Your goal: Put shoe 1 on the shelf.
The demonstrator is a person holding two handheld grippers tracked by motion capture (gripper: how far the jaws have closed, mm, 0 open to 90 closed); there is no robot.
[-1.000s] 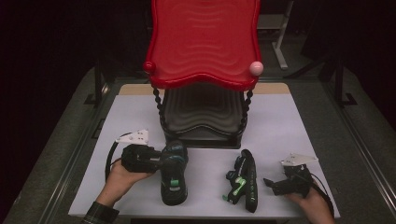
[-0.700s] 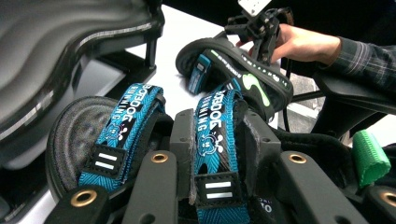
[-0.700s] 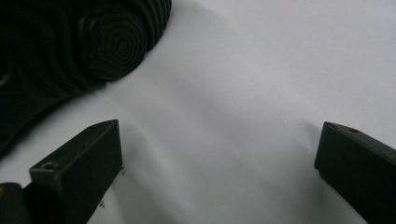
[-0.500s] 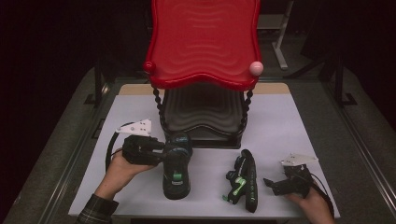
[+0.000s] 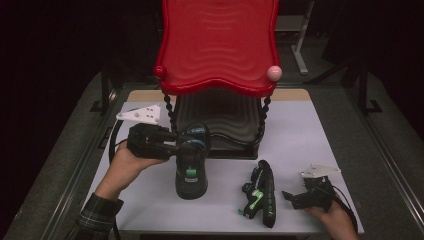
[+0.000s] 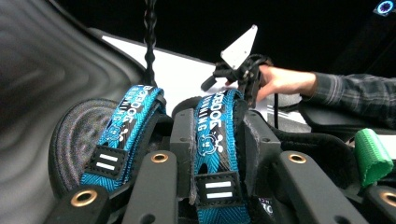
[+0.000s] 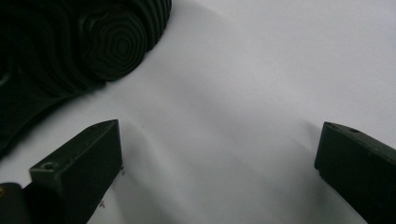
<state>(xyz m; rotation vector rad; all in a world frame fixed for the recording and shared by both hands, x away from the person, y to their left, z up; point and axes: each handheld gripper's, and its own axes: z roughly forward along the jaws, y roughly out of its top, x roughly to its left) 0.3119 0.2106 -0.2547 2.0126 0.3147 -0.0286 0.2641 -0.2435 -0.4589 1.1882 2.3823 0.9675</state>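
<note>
Left claw (image 5: 172, 145): clamped on the collar of a black shoe (image 5: 191, 165), at the blue pull strap (image 6: 215, 140) — a hold on the firm rim, which likely keeps the shoe from swinging.
Shoe: toe hanging toward the person, just in front of the rack's black lower shelf (image 5: 220, 117) — probably bound for that shelf.
Second shoe (image 5: 262, 192): lying on its side on the white desk (image 5: 310, 135), near the right hand.
Right claw (image 5: 292, 197): jaws apart, empty, low over the desk — seemingly waiting.
Red upper shelf (image 5: 217, 45): bare.
</note>
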